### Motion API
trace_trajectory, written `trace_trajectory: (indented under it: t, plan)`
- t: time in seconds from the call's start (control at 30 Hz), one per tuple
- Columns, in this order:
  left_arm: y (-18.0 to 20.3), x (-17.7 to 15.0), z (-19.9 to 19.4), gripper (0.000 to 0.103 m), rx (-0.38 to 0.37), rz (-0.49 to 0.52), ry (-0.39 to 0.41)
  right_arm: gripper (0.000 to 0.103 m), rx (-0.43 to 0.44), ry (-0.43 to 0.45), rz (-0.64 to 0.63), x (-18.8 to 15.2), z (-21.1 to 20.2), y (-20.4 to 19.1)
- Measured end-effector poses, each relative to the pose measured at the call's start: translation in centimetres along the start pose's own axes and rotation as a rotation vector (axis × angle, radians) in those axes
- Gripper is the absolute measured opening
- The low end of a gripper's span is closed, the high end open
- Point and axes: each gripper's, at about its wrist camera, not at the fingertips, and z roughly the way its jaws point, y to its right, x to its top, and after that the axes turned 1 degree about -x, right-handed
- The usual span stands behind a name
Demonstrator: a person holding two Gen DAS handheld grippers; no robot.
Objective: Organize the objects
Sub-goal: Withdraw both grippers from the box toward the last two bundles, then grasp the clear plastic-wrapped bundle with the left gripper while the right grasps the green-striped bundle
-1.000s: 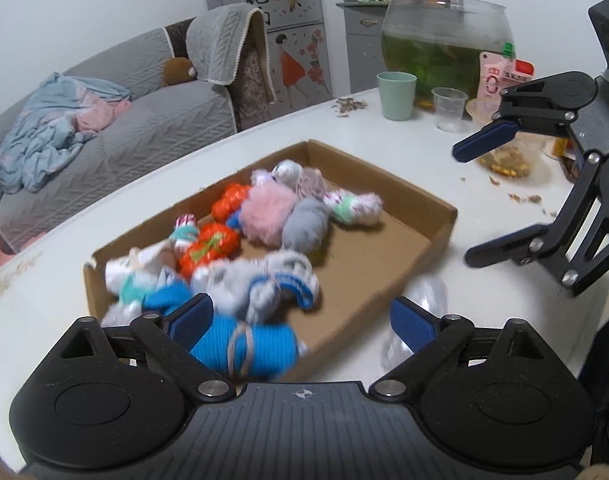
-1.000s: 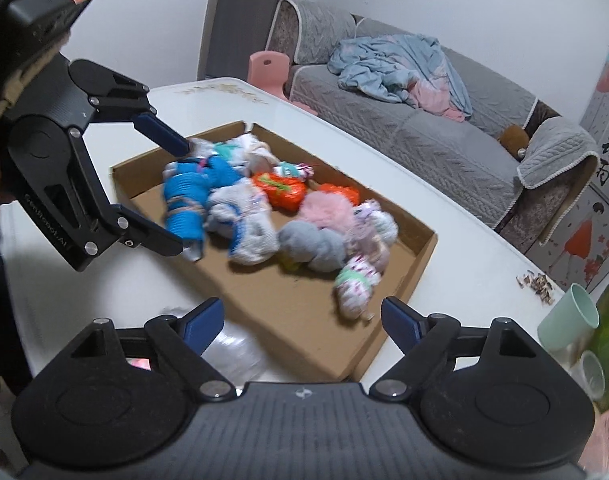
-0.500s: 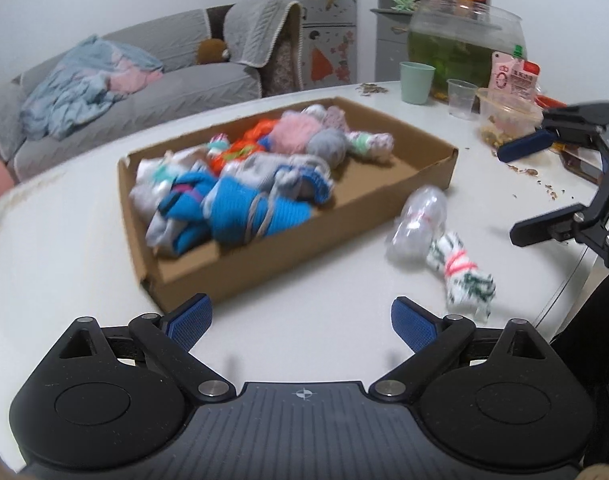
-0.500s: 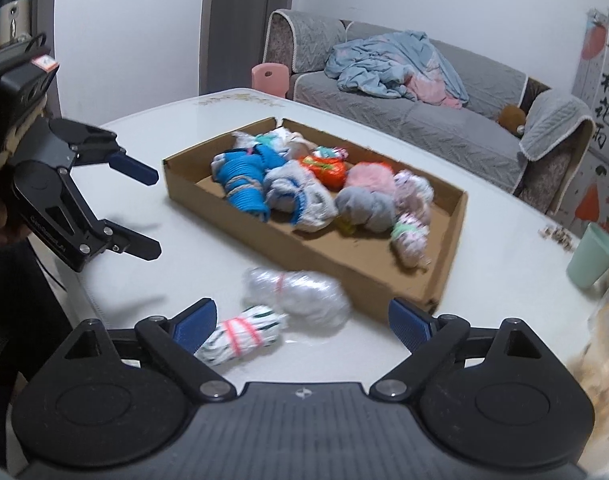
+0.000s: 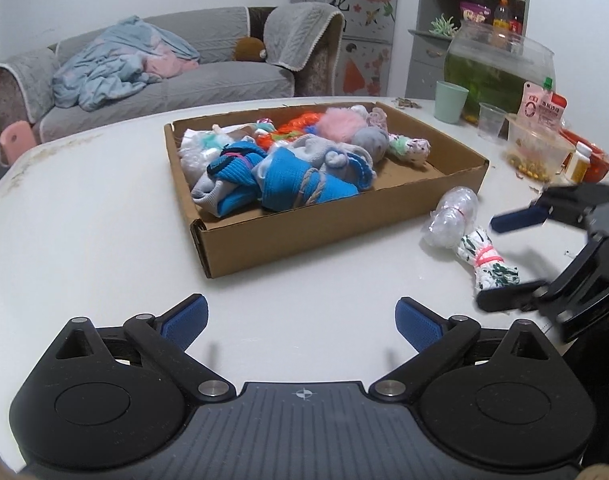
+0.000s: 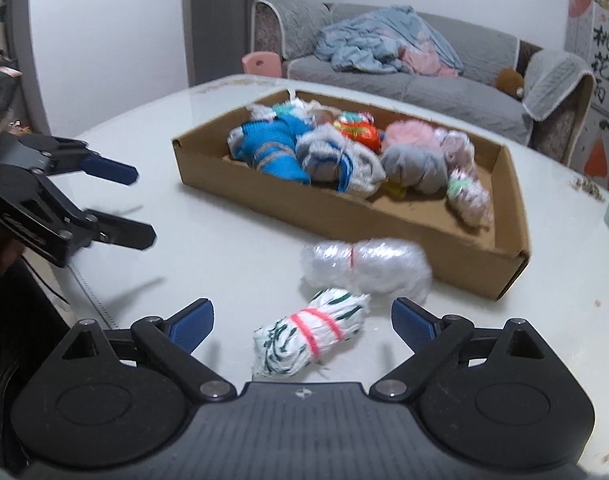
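Your right gripper (image 6: 302, 320) hovers low over the white table (image 6: 224, 240), its blue-padded fingers spread wide and holding nothing. Between those fingers, just ahead of them, lies the white-and-green patterned bundle bound with pink elastic bands (image 6: 310, 330). Touching its far end is the clear crinkled plastic roll with a thin pink band (image 6: 364, 268), lying just in front of the box wall.

Your left gripper (image 5: 300, 316) also stands wide apart and empty above bare tabletop (image 5: 104, 220); from it, the two loose bundles (image 5: 486, 258) (image 5: 452, 218) lie ahead and to the right, by the right gripper's (image 5: 504, 264) open fingers.

Straight ahead of the left gripper sits the shallow brown cardboard box (image 5: 304, 236). Inside, rolled socks crowd the near and middle part: a bright blue roll tied with grey cord (image 5: 300, 184), a grey-and-blue one (image 5: 336, 160), orange (image 5: 292, 132), fluffy pink (image 5: 340, 124) and plain grey (image 5: 370, 142) behind. The box's right end shows bare cardboard.

Beyond the box, to the right, stand a pale green cup (image 5: 450, 100), a clear plastic cup (image 5: 490, 120) and a glass fishbowl of green water (image 5: 496, 68). A grey sofa with a rumpled blue blanket (image 5: 120, 68) lines the far wall.
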Motion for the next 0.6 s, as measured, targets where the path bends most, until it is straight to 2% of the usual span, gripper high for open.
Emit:
trace_trajectory:
  t: [0.03,0.07,0.13,0.2,0.23,0.27,0.47,0.6]
  plan:
    - [0.0,0.0,0.0,0.101,0.000,-0.002,0.000,0.092,-0.005,-0.007,0.009,-0.2,0.3,-0.1]
    - [0.0,0.0,0.0,0.101,0.001,-0.003,-0.002,0.085,-0.016,-0.016,0.017,-0.5,0.6,-0.2]
    - [0.1,-0.1,0.0,0.101,-0.001,0.001,-0.002,0.081,-0.015,-0.013,0.038,-0.7,0.5,0.0]
    - [0.4,0.0,0.1,0.102,-0.008,0.009,-0.009,0.067,-0.027,-0.008,0.042,-0.9,-0.1,0.4]
    - [0.6,0.0,0.3,0.102,-0.013,0.018,-0.014,0.055,-0.026,-0.007,0.044,-1.0,-0.4,0.6]
    - [0.9,0.0,0.3,0.102,-0.023,0.030,-0.016,0.053,-0.024,-0.006,0.049,-1.3,-0.8,1.1]
    - [4.2,1.5,2.6,0.102,-0.085,0.112,-0.021,0.052,-0.038,-0.027,0.065,-2.5,-2.8,3.9]
    - [8.1,2.9,4.9,0.102,-0.121,0.170,-0.007,0.053,-0.043,-0.017,0.105,-2.3,-3.3,5.6]
